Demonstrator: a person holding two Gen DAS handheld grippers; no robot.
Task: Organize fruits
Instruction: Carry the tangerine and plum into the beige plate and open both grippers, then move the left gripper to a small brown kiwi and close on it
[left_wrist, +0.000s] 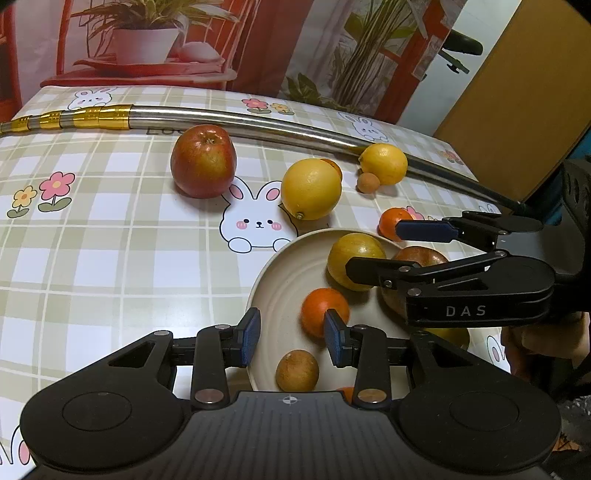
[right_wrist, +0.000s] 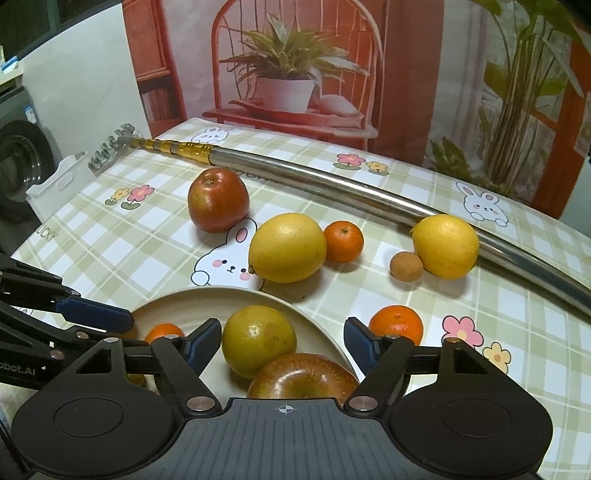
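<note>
My left claw (left_wrist: 291, 338) is released over the plate (left_wrist: 280, 273); my right claw (right_wrist: 282, 341) is released too; a green apple (right_wrist: 258, 341) sits on the plate; a red apple (right_wrist: 218, 199) waits on the counter (right_wrist: 147, 240).

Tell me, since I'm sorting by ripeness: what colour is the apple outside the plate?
Deep red with yellowish patches, on the apple; the right wrist view shows it best.

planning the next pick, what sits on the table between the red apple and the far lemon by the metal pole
A big lemon with a small orange touching its far side, then a small brown fruit right beside the far lemon. The right wrist view shows it best; the red apple stands apart.
</note>
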